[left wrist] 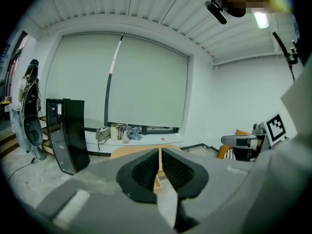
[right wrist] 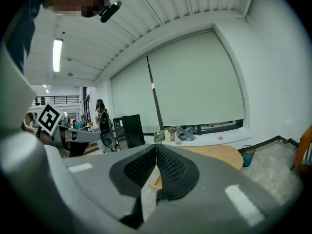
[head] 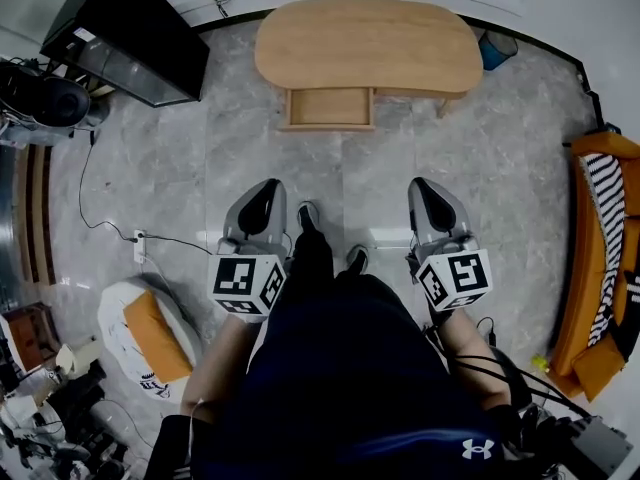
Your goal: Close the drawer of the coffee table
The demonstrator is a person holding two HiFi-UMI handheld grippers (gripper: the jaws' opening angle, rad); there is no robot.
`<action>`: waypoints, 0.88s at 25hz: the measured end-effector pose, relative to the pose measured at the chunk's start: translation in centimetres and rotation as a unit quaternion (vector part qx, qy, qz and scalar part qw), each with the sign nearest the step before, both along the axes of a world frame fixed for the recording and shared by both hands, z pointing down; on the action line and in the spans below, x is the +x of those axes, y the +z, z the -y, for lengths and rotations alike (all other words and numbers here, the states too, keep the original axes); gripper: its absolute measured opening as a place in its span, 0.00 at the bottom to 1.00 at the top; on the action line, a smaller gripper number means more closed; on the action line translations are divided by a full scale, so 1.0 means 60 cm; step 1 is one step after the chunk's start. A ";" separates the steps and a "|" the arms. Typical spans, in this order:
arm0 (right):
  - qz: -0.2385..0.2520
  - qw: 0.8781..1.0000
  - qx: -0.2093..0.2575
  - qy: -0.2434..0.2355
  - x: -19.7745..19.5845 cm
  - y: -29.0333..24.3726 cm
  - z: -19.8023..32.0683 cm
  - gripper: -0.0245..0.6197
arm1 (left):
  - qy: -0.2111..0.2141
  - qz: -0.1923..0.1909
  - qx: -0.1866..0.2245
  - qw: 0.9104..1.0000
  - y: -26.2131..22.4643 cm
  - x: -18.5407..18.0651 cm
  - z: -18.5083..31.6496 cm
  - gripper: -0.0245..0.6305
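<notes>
A light wooden coffee table point(head: 368, 43) with rounded ends stands ahead on the grey tiled floor. Its drawer point(head: 329, 107) is pulled out toward me and looks empty. My left gripper point(head: 266, 194) and right gripper point(head: 424, 194) hover side by side well short of the drawer, above my shoes. Both are shut with nothing between the jaws. In the left gripper view the left gripper point(left wrist: 159, 165) points at the table point(left wrist: 141, 151). The right gripper point(right wrist: 156, 161) shows the table point(right wrist: 214, 154) just behind its tips.
A black cabinet point(head: 128, 36) stands at the left of the table. A blue bin point(head: 495, 49) sits by the table's right end and an orange sofa point(head: 590, 258) lines the right wall. A cable and socket strip point(head: 138, 246) lie on the floor to my left.
</notes>
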State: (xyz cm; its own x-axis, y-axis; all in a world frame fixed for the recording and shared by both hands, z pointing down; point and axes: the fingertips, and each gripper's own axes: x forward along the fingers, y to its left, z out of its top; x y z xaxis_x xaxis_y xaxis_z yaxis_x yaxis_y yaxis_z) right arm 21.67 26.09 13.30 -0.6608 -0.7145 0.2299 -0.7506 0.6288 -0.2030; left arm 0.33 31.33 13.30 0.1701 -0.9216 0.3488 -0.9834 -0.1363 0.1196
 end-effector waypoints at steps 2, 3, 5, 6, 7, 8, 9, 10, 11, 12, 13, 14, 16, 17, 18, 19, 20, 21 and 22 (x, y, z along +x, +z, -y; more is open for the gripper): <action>-0.007 1.000 0.000 0.009 -0.011 0.001 0.021 0.04 | 0.007 0.004 0.006 1.000 -0.001 -0.019 0.024 0.07; -0.009 1.000 0.000 0.014 -0.019 0.002 0.032 0.04 | 0.010 0.005 0.007 1.000 0.000 -0.031 0.035 0.07; -0.012 1.000 0.001 0.024 -0.037 0.001 0.054 0.04 | 0.015 0.004 0.008 1.000 0.005 -0.056 0.060 0.07; -0.014 0.999 0.002 0.029 -0.047 0.001 0.065 0.04 | 0.017 0.003 0.009 1.000 0.005 -0.071 0.073 0.07; -0.015 0.999 0.002 0.034 -0.058 0.001 0.078 0.04 | 0.019 0.002 0.011 1.000 0.005 -0.087 0.087 0.07; -0.017 0.999 0.002 0.039 -0.069 0.002 0.090 0.04 | 0.020 0.000 0.014 1.000 0.004 -0.104 0.101 0.07; -0.020 0.999 0.002 0.043 -0.081 0.001 0.102 0.04 | 0.021 -0.002 0.016 1.000 0.003 -0.120 0.115 0.07; -0.021 0.999 0.002 0.047 -0.093 0.000 0.114 0.04 | 0.022 -0.003 0.018 1.000 0.003 -0.136 0.129 0.07; -0.023 0.998 0.003 0.051 -0.104 -0.002 0.125 0.04 | 0.024 -0.004 0.019 1.000 0.002 -0.150 0.142 0.07; -0.024 0.998 0.004 0.055 -0.114 -0.003 0.135 0.04 | 0.026 -0.005 0.019 0.999 0.003 -0.164 0.155 0.07; -0.026 0.998 0.005 0.059 -0.123 -0.004 0.145 0.04 | 0.029 -0.006 0.019 0.999 0.004 -0.176 0.167 0.07; -0.029 0.998 0.005 0.063 -0.132 -0.004 0.154 0.04 | 0.032 -0.007 0.018 0.999 0.006 -0.187 0.179 0.07; -0.037 0.997 0.003 0.072 -0.146 0.000 0.172 0.04 | 0.040 -0.008 0.016 0.999 0.010 -0.205 0.200 0.07; -0.041 0.996 0.002 0.076 -0.152 0.003 0.180 0.04 | 0.045 -0.008 0.015 0.999 0.013 -0.213 0.210 0.07; -0.045 0.996 0.001 0.081 -0.157 0.005 0.187 0.04 | 0.050 -0.007 0.015 0.999 0.015 -0.219 0.219 0.07; -0.048 0.995 0.000 0.085 -0.161 0.007 0.193 0.04 | 0.055 -0.006 0.014 0.998 0.017 -0.224 0.227 0.07; -0.051 0.995 -0.001 0.090 -0.163 0.009 0.199 0.04 | 0.059 -0.005 0.013 0.998 0.021 -0.229 0.235 0.07; -0.053 0.994 -0.001 0.094 -0.165 0.013 0.204 0.04 | 0.063 -0.006 0.013 0.998 0.024 -0.233 0.241 0.07; -0.055 0.994 -0.001 0.097 -0.167 0.016 0.209 0.04 | 0.066 -0.006 0.013 0.998 0.029 -0.237 0.248 0.07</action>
State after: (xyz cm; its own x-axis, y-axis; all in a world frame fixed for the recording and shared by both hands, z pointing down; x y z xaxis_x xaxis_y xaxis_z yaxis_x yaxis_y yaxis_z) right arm 11.65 13.54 14.28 -0.4814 -0.8253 0.2952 -0.8753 0.4700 -0.1137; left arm -13.88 16.46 15.02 0.2947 -0.8995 0.3226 -0.9552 -0.2676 0.1265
